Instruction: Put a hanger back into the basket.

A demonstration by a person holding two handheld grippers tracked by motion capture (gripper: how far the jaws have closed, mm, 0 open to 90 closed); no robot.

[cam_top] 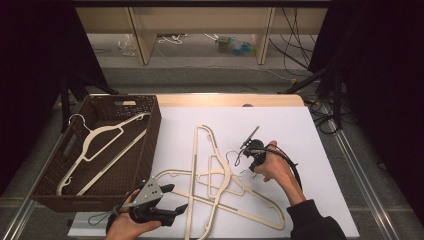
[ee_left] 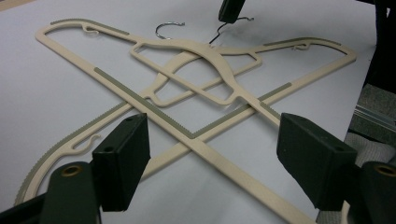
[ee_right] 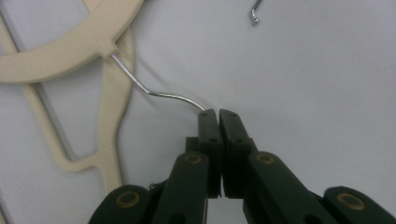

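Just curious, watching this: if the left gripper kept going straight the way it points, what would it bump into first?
Probably the crossed bars of the cream hangers lying on the white table. The left gripper has its jaws open and aimed at that crossing, though depth is hard to judge.

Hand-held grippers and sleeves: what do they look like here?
Both are black two-jaw tools with brass-coloured pivot rivets. The left hand-held gripper carries a grey three-cornered plate; a black cable trails from the right hand-held gripper. A dark sleeve covers the right forearm.
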